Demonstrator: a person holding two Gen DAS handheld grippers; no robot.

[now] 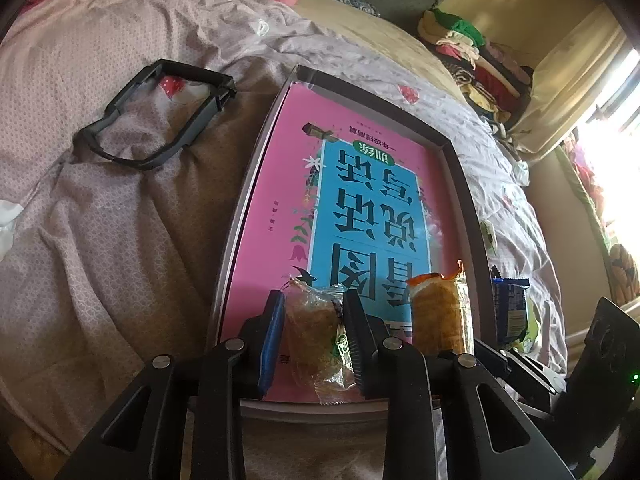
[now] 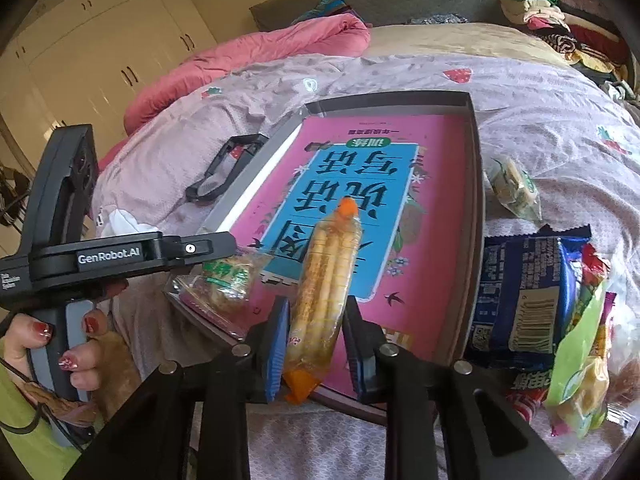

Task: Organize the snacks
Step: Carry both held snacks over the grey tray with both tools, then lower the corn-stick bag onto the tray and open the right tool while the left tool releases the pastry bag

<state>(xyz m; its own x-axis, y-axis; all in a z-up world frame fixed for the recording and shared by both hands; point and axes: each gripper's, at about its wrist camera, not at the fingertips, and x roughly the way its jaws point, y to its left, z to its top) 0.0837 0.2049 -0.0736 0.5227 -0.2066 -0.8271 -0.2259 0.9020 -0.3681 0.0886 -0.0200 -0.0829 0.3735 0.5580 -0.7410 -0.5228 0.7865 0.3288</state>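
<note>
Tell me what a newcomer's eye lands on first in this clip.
First, the pink and blue book filling the shallow box on the bed. Next come two snacks standing at its near edge, each between a claw's pads: a brownish cake packet in the left claw and an orange-ended biscuit-stick pack in the right claw. A heap of snack packets lies right of the box.
</note>
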